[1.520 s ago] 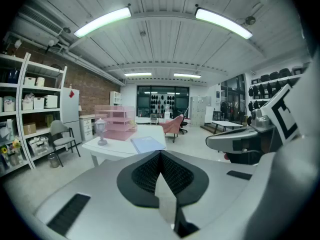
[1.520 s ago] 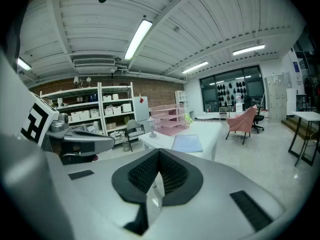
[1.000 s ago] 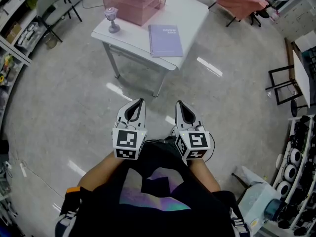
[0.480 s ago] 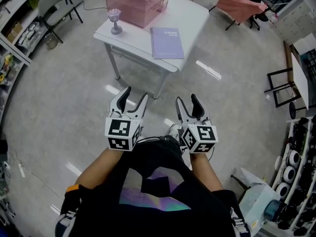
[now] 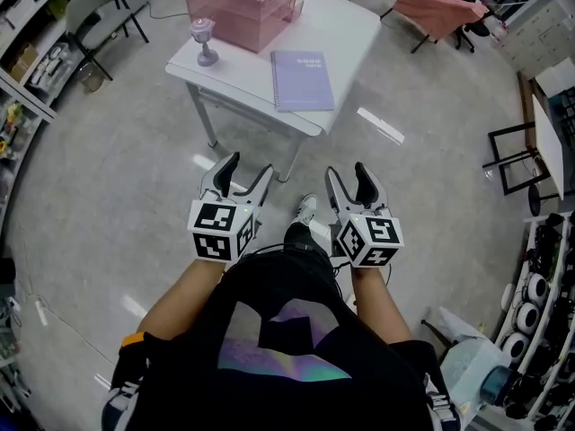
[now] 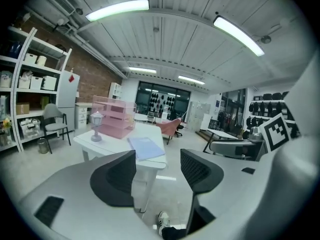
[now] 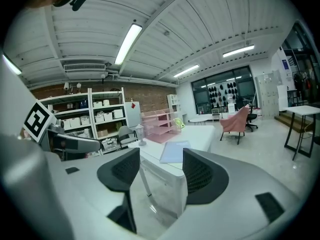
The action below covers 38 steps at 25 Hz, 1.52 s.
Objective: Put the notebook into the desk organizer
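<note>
Atop white table (image 5: 346, 27), lilac notebook (image 5: 302, 80)

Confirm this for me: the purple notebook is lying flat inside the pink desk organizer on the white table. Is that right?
Not quite. The purple notebook lies flat on the white table, beside the pink desk organizer, not inside it. The head view shows it.

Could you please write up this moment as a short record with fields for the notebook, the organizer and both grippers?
notebook: notebook lies flat, closed, on the white table
organizer: pink desk organizer stands farther back on the same table
left: left gripper short of the table, jaws opening, nothing between them
right: right gripper likewise, jaws opening, empty
progress: notebook not yet picked up
</note>
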Motion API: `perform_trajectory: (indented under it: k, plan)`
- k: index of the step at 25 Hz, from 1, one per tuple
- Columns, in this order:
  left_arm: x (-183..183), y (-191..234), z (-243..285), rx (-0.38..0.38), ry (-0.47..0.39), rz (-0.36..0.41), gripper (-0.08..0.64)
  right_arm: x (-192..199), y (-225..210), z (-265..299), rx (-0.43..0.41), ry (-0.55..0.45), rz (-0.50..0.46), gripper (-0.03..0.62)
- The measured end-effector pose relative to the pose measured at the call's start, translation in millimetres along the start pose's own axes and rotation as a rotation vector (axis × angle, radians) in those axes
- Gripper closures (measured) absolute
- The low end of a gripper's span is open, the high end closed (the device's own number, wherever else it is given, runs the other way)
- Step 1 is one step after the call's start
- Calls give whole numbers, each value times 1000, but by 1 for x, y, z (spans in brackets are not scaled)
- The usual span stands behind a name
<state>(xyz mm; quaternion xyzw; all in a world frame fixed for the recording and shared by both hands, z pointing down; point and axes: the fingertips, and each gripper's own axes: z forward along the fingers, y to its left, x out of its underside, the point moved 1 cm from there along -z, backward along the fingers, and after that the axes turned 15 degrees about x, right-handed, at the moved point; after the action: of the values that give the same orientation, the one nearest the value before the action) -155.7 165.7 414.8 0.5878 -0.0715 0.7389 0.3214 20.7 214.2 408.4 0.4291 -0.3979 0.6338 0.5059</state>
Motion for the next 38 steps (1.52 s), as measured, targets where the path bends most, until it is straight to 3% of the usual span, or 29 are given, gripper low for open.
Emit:
perform_trajectory:
  k: [15,22,30,38]
  plan:
    - [-33,74,131,-74,86,-100,276,-28,-55,159,-76,72,-18,322]
    - [-36,100,184,-134,155,-150,275,-27,-75,227,-152,135,-18,314]
    - [-29,117,226,-191,240,-200,274,-23,-88,277,-240,170,-34,310]
    - [-12,136,233,-221,284,-253,268,-11,-84,299,-287,217,-54,310]
